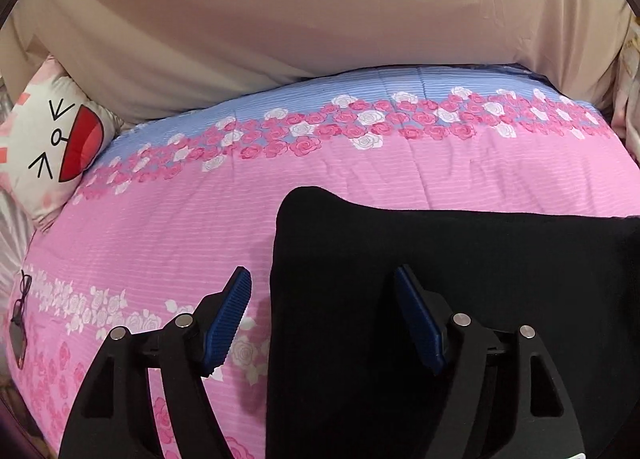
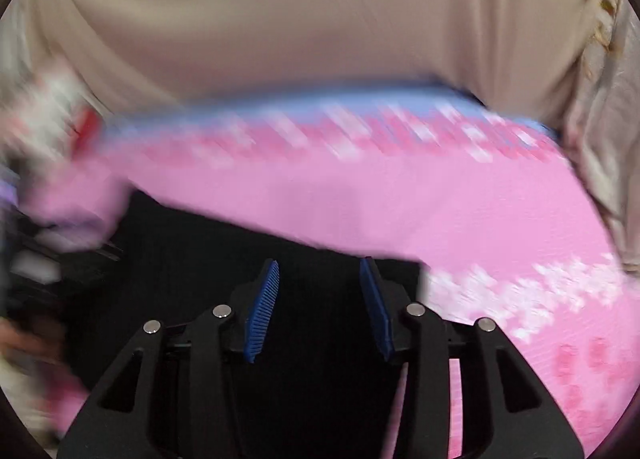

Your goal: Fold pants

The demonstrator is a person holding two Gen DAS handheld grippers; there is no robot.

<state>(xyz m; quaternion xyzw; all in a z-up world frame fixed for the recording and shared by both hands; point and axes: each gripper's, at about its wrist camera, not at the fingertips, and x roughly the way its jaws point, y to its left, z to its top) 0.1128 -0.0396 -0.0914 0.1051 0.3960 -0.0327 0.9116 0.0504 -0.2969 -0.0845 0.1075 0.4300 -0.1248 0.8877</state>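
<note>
A: Where's the garment?

B: The black, soft-knit pants lie flat on the pink quilted bedspread with bands of printed roses, already doubled into a broad dark slab. In the left wrist view its left edge runs almost straight away from the camera, ending in a rounded far corner.

A: And the left gripper?

B: Its blue ribbed pads stand wide apart, straddling that edge: one over bare quilt, the other over black cloth. Nothing is pinched. The edge sits between the jaws, a little nearer the quilt-side pad.

A: The right gripper?

B: That view is smeared by motion. Its jaws are partly spread above the pants, with a clear gap between the pads and no fabric visibly pinched. The slab's right end lies just to its right, where pink bedspread begins.

A: So the long axis?

B: Across the bed, from one gripper to the other, I'd judge. Each hand is over its own end, so a next fold likely carries one end toward the other.

A: Anything else around?

B: A white cartoon-face cushion at far left, well apart, and a beige sheet-covered backing behind.
</note>
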